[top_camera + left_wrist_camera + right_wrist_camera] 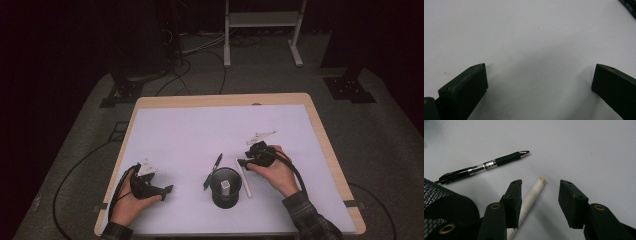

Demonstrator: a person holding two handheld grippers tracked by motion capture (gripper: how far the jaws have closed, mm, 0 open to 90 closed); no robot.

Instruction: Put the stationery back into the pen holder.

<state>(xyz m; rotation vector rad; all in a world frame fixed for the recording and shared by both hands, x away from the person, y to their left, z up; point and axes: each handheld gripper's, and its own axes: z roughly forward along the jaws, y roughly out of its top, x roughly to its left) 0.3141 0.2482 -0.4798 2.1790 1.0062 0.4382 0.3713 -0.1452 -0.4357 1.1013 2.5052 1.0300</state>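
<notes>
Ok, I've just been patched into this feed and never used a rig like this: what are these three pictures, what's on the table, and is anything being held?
There is no robot here: a person holds a hand-held two-jaw gripper in each hand. The high view looks down on the white-topped table, with the left gripper and right gripper coming in from below. The other two pictures come from cameras riding on each gripper, looking along its black jaws.

On the table stand a black mesh cup, with a black pen lying beside it and a white pen on its other side.

Nothing is held. The left gripper's jaws stand wide open over bare table. The right gripper's jaws are open too, with the white pen lying between them, not yet squeezed.
</notes>
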